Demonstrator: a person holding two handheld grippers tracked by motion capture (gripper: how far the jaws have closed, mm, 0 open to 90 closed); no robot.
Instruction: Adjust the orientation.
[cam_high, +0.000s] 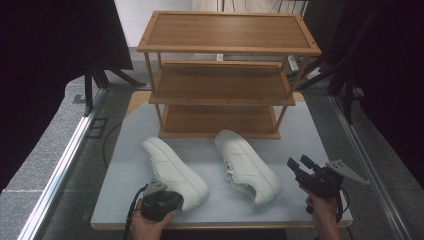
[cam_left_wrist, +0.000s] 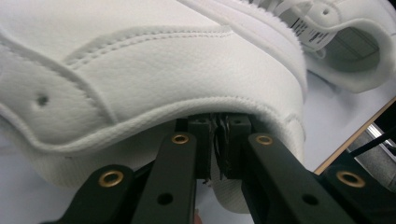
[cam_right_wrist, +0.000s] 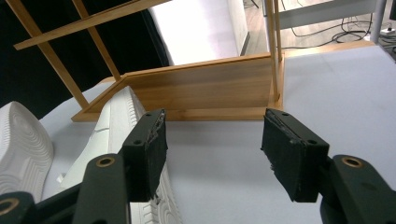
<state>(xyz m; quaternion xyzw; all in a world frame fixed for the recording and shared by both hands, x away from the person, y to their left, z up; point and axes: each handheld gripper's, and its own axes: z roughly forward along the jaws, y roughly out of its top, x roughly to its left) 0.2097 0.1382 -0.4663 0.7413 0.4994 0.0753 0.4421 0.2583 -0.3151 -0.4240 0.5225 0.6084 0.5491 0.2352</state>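
Two white shoes are seen on the grey desk (cam_high: 300, 145) before a wooden rack (cam_high: 227, 75) of three shelves. The left shoe (cam_high: 175, 172) lies toward the desk's near left — its heel end is met by the left gripper (cam_high: 159, 201), whose jaws are drawn nearly together on the heel's edge in the left gripper view (cam_left_wrist: 219, 140). The right shoe (cam_high: 247, 167) lies just beside it, untouched. The right gripper (cam_high: 300, 167) is held above the desk's near right corner, jaws wide apart — nothing is clamped between them (cam_right_wrist: 212, 154).
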